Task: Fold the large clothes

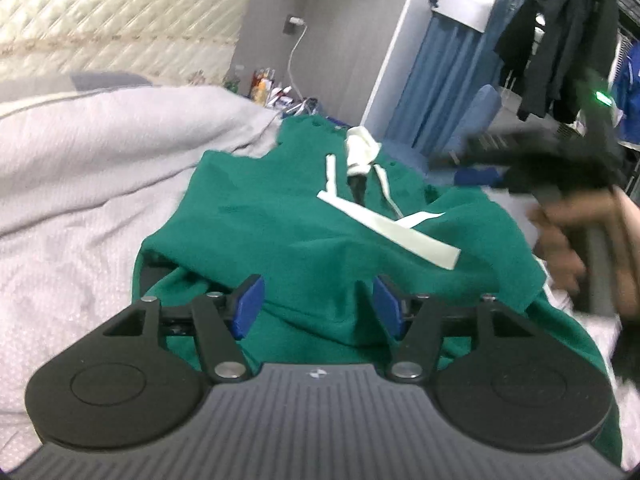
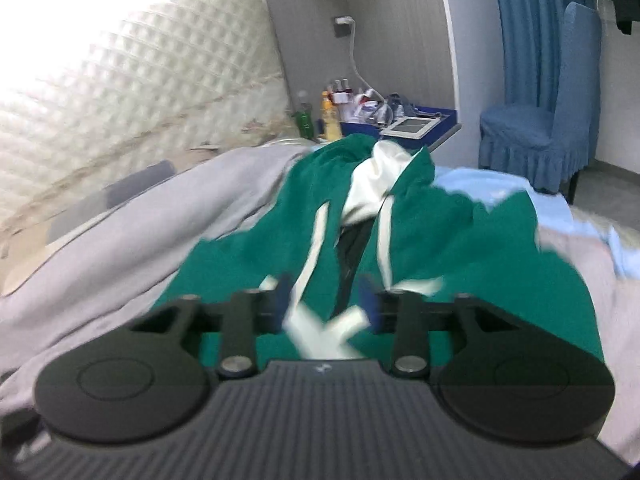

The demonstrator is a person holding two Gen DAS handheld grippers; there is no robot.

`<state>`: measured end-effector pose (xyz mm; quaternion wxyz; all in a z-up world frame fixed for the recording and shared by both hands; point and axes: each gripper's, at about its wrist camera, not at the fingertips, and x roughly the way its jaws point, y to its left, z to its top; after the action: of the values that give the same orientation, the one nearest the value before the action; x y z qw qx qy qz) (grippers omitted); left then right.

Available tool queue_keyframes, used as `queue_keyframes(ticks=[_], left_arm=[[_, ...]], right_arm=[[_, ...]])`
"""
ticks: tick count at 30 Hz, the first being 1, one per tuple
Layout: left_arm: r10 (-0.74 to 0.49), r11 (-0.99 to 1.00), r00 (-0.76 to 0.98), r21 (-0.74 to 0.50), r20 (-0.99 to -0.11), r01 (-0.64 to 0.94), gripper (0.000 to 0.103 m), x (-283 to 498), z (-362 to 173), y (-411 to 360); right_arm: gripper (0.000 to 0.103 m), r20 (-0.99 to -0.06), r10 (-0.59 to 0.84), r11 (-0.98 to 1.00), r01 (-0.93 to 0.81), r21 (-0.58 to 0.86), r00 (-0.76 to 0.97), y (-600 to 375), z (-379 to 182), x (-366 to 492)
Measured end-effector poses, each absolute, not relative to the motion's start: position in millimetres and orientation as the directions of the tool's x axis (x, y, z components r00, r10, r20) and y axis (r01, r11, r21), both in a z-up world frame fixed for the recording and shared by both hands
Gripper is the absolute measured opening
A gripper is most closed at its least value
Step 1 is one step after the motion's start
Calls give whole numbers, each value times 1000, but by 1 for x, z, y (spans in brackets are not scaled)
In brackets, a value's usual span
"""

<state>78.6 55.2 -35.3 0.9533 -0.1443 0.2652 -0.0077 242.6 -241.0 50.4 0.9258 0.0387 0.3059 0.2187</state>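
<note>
While both grippers stand clear of the cloth, the fold on the green jacket (image 1: 304,232) is unsecured.
Risk, as judged: the loosely heaped jacket, lying on the grey bedding (image 1: 80,208) with its white stripes (image 1: 384,224) crossed, may slump or unfold, being pinned by nothing. Left gripper (image 1: 318,306): jaws parted wide, hovering just above the near hem, holding nothing. Right gripper (image 2: 326,306): blurred, jaws apart over the crossed stripes, nothing visibly gripped.

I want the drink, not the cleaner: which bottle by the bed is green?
The green bottle at the left end of the bedside clutter; the bottle beside it is yellow-orange, and the small ones behind are pale with red.
</note>
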Motion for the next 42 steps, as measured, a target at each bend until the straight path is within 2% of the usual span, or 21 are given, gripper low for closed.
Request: queue_keyframes(ticks=[1, 2, 7, 13, 18, 23, 25, 27, 28, 29, 31, 36, 42], left_arm=[[-89, 957, 857, -283, -507, -68, 66, 80, -37, 58], [-89, 954, 858, -290, -506, -71, 66, 81, -39, 60], [-77, 941, 856, -322, -511, -107, 66, 89, -52, 72], [-39, 935, 858, -322, -512, -150, 66, 105, -73, 83], [-43, 916, 870, -367, -492, -162, 66, 118, -81, 90], [-40, 912, 878, -376, -477, -162, 66, 125, -93, 91], [-40, 914, 879, -373, -476, -160, 66, 128, -96, 90], [-39, 915, 880, -371, -474, -159, 66, 129, -98, 90], [-38, 916, 881, -370, -472, -158, 66, 129, -99, 90], [-37, 916, 883, -369, -467, -157, 66, 129, -100, 90], [-37, 916, 886, -370, -462, -155, 66, 128, -101, 91], [-29, 917, 894, -369, -448, -155, 66, 123, -100, 91], [-7, 915, 903, -368, -429, -168, 66, 114, -91, 92]], right_arm=[[78, -543, 392, 919, -345, 190, 743, -236, 52, 265], [83, -530, 366, 930, -319, 181, 765, -234, 53, 282], [83, -532, 275, 961, -226, 158, 801, -214, 42, 392], [83, -582, 316, 941, -171, 291, 750, -197, 0, 498], [86, -597, 358, 926, -195, 322, 718, -172, -30, 544], [86, -655, 358, 934, -246, 260, 665, -146, -51, 568], [85, -714, 323, 946, -239, 220, 621, -138, -61, 578], [79, -729, 299, 951, -252, 178, 615, -131, -61, 577], [63, -725, 290, 952, -268, 149, 625, -127, -59, 574], [34, -722, 277, 953, -277, 122, 634, -124, -56, 570], [19, -696, 230, 962, -266, 59, 680, -119, -43, 558], [17, -564, 212, 967, -256, 1, 798, -126, 9, 522], [15, -356, 323, 939, -343, 6, 877, -152, 84, 425]])
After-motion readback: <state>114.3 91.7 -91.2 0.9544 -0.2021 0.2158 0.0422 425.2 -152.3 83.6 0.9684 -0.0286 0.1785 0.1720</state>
